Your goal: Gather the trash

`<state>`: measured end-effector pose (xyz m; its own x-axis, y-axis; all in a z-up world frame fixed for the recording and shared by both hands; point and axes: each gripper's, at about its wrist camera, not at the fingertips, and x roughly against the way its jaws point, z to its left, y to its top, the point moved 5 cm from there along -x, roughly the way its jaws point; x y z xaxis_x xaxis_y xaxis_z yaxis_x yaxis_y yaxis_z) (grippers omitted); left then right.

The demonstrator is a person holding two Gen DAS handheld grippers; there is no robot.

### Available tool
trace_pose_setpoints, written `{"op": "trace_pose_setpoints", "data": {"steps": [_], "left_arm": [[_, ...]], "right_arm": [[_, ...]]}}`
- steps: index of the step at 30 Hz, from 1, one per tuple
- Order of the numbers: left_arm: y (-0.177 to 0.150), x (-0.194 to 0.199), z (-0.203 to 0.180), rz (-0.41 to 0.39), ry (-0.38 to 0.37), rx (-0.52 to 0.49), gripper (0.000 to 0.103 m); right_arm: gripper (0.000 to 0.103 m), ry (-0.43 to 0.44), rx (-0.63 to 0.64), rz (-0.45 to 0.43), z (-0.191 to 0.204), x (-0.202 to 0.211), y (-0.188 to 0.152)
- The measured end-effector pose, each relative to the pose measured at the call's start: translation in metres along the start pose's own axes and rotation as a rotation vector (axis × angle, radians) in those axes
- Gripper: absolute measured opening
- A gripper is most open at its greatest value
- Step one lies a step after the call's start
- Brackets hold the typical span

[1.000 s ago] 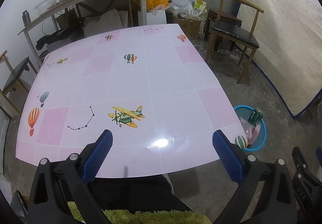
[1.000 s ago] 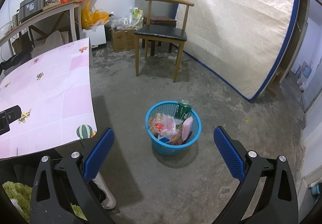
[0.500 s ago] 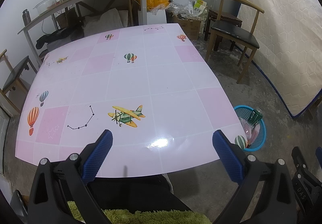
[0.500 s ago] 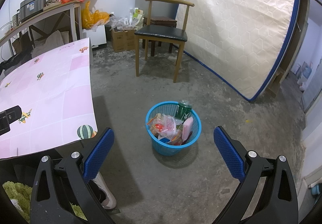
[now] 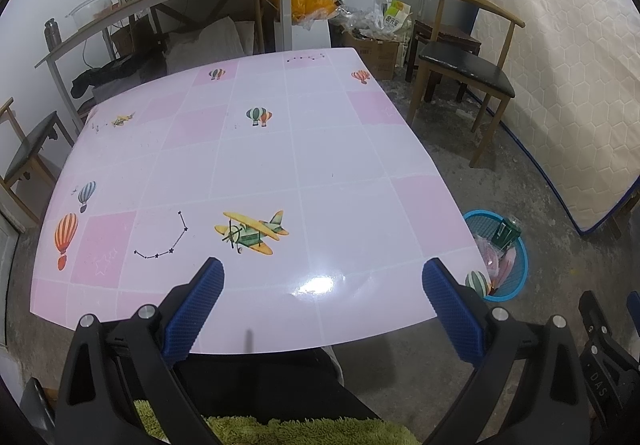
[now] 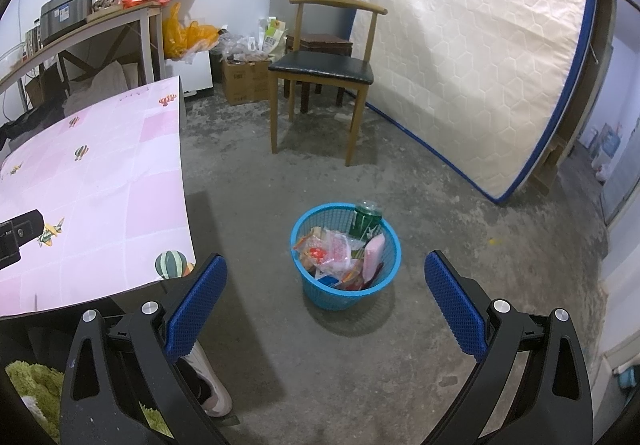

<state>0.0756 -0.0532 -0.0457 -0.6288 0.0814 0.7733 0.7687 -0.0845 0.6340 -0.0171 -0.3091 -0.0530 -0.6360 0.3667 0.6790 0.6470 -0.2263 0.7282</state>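
Room: concrete floor, mattress (image 6: pixel 480 57) leaning at 2 o'clock, chair (image 6: pixel 320 65) at 12.
Table (image 5: pixel 248 165): pink printed top, nothing loose visible on it; fills the left view from 9 to 1 o'clock.
Left gripper (image 5: pixel 320 303): jaws wide apart, holding nothing, poised over the table's near edge.
Basket (image 6: pixel 346 287): blue, on the floor just beside the table's right corner; dead ahead in the right view.
Trash (image 6: pixel 340 253): wrappers and a green can piled inside the basket.
Right gripper (image 6: pixel 326 295): jaws wide apart, empty, aimed at the basket.
Judgement: collecting looks finished or nearly so.
Advice: scan the table edges and floor for strays, keeping both grippers clear of the rim.
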Motion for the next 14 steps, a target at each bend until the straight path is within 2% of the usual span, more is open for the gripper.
{"op": "trace_pose_setpoints", "data": {"steps": [14], "left_arm": [[0.0036, 0.0008, 0.0032, 0.002, -0.007, 0.005, 0.097]], "right_arm": [[0.095, 0.000, 0.000, -0.001, 0.0005, 0.0008, 0.0002]]}}
